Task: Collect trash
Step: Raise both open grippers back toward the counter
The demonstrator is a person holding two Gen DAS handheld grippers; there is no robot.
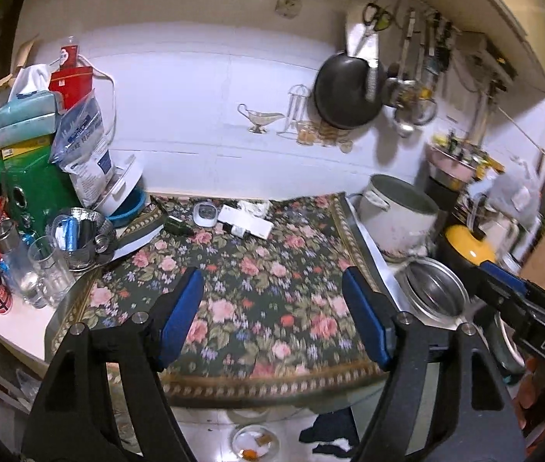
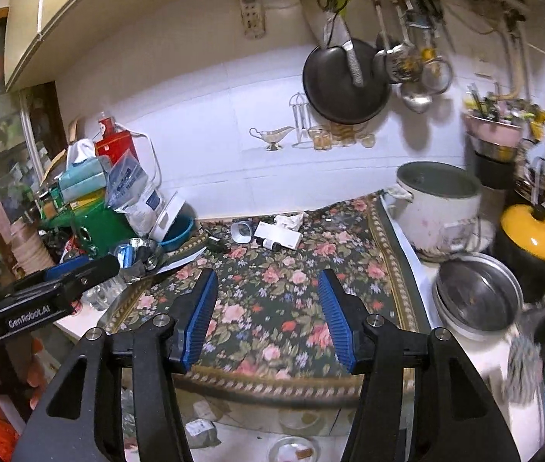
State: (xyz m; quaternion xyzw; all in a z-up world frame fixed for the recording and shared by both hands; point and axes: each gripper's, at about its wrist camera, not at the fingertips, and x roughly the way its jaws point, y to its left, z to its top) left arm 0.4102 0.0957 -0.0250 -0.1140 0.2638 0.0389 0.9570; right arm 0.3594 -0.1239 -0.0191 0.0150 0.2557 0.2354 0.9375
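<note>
Gaping left tool [image 1: 272, 304], nothing held.

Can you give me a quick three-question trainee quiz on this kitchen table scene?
1. True or false: the left hand-held gripper holds something.
2. What lies by the white box at the far edge of the floral cloth? A) crumpled tissue B) a spoon C) an apple
3. What colour is the lid right of the steel pot?

Key: 1 false; 2 A, the crumpled tissue; 3 yellow.
</note>
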